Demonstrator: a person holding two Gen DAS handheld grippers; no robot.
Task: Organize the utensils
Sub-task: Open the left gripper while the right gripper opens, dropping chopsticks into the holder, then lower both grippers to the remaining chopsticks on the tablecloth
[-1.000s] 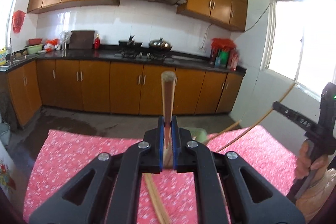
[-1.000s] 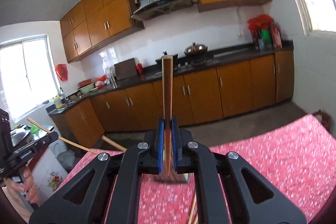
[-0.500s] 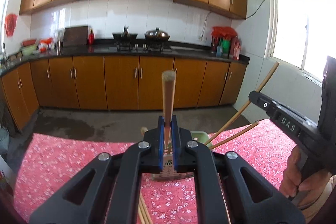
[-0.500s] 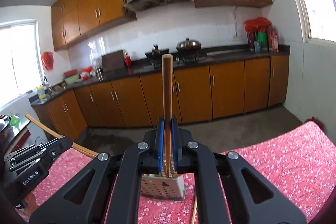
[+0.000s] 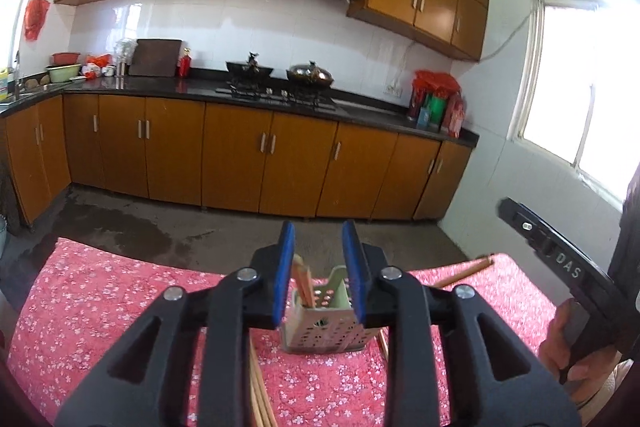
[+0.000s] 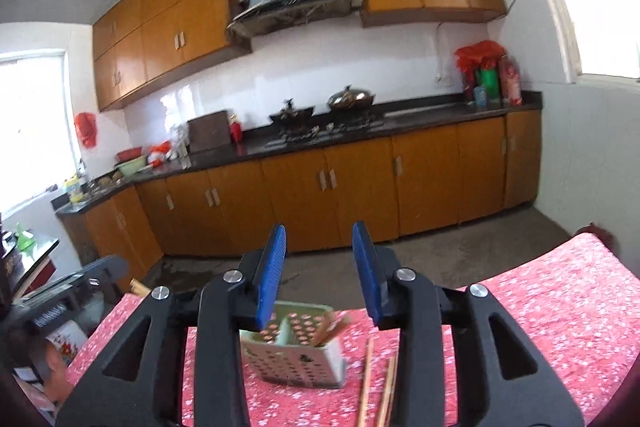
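Observation:
A pale perforated utensil holder (image 5: 320, 329) stands on the red flowered tablecloth (image 5: 100, 307). My left gripper (image 5: 318, 233) hangs just above and in front of it. Its jaws are opening and the blue pads (image 5: 285, 267) press on nothing. Chopsticks (image 5: 303, 285) lean inside the holder. In the right wrist view the holder (image 6: 296, 351) sits below my right gripper (image 6: 320, 233). Those jaws are also opening, with nothing between them. Blurred chopsticks (image 6: 332, 327) tilt in the holder's right compartment.
Loose chopsticks lie on the cloth: a pair (image 6: 378, 383) right of the holder, some (image 5: 260, 395) under my left gripper, one (image 5: 464, 271) near the far edge. A hand (image 5: 560, 339) holds the other gripper's black body (image 5: 560, 259) at right. Kitchen cabinets (image 5: 240, 155) stand beyond the table.
Both grippers have let go of the chopsticks they gripped upright; those now rest in the holder. Both sets of jaws have parted, and both grippers moved lower and closer to the holder.

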